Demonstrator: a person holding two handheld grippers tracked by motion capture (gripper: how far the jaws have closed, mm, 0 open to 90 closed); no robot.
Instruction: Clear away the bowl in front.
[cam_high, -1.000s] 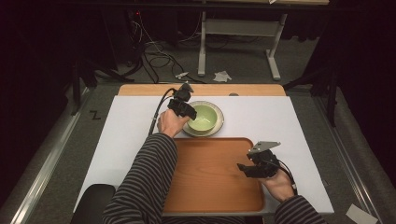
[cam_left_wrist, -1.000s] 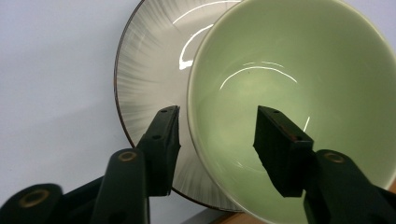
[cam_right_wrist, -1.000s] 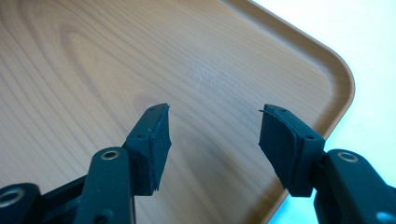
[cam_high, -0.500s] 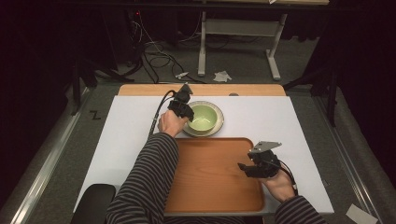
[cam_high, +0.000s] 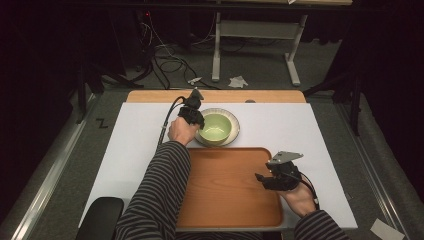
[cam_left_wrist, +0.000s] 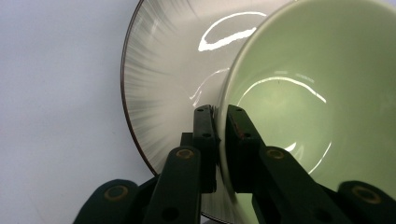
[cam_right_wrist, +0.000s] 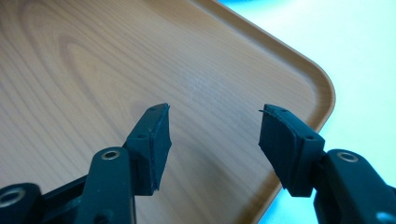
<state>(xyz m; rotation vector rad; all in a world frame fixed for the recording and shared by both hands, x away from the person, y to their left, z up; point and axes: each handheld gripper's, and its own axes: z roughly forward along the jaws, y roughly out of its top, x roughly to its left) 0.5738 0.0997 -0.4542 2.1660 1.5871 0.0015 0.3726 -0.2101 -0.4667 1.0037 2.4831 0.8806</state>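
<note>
A pale green bowl rests in a wider grey-streaked plate on the white table, just beyond the wooden tray. My left gripper is at the bowl's left edge. Its jaws have just been closing and now pinch the bowl's rim, one pad outside and one inside. My right gripper hovers over the tray's right part, open, with nothing between its fingers.
The tray's rounded corner and raised rim lie just past my right gripper, with white table beyond. A wooden strip runs along the table's far edge. Cables and a stand's legs are on the floor behind.
</note>
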